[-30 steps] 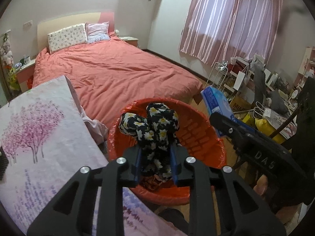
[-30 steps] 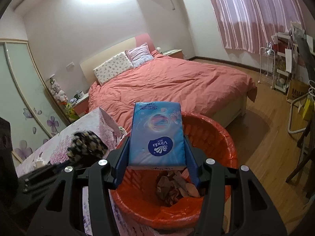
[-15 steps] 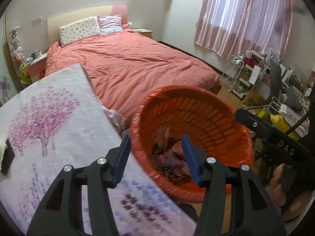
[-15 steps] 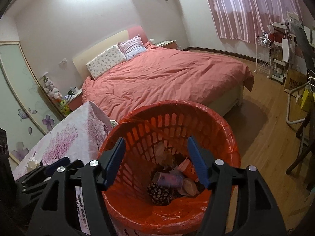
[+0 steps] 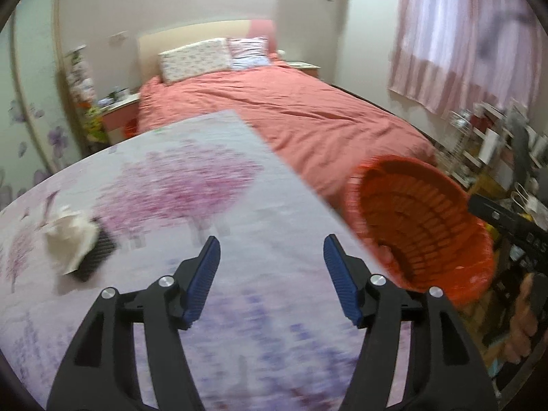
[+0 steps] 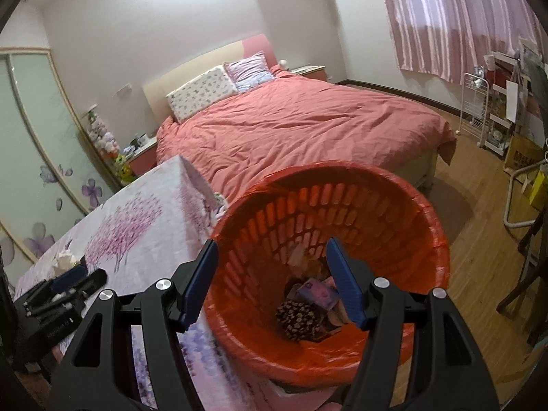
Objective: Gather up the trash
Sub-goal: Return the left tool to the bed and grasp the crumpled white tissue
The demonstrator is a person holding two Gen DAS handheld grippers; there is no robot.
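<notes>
Several scraps lie in the bin (image 6: 424,205), both tools (image 5: 270,270) (image 6: 272,274) gape empty, and a tissue (image 5: 70,239) left of the bin waits on the table (image 5: 274,205).

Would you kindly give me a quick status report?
Left gripper just opened, empty. Right gripper open over orange bin. White tissue on table, unobstructed.

Orange bin (image 6: 342,185) beside open tabletop (image 5: 281,212)
</notes>
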